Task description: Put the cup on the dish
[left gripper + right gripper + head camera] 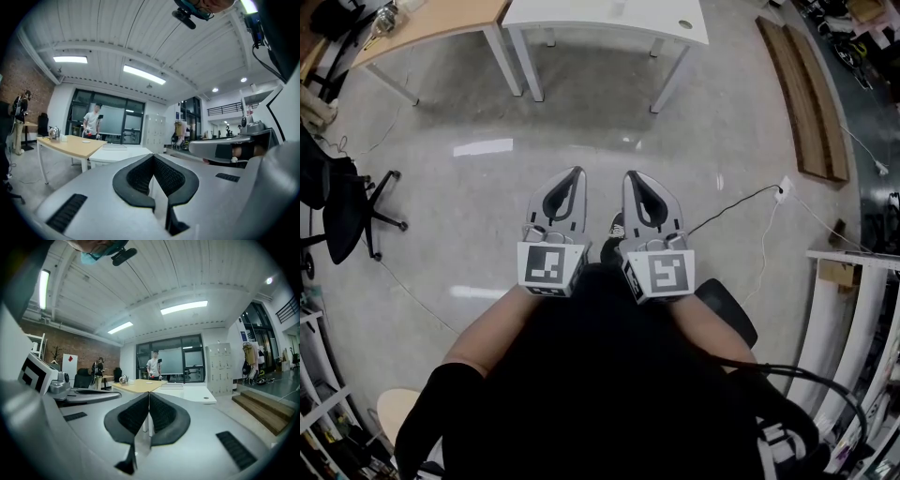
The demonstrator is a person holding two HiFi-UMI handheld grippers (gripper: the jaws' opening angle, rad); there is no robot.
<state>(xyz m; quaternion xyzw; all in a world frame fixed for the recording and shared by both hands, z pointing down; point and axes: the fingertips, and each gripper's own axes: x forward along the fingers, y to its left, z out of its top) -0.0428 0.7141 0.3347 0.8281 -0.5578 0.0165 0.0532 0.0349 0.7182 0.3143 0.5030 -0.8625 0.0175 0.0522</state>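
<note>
I cannot make out a cup or a dish for certain in any view. Far off, the wooden table [136, 386] carries a small kettle-like thing [123, 379] and a tiny pale flat thing [149, 382]. My left gripper [572, 174] and right gripper [634, 176] are held side by side close to the body, above bare floor, pointing toward the tables. Both are shut with nothing between the pads. In the left gripper view the left gripper [153, 157] has its ribbed pads meeting at the tip. The right gripper [149, 393] shows the same in its own view.
A wooden table [431, 19] and a white table [609, 17] stand ahead across the grey floor. A black office chair [347, 211] is at the left. At the right are wooden steps [806, 103], a cable with a socket [783, 189] and white shelving [853, 309]. A person [91, 123] stands beyond the tables.
</note>
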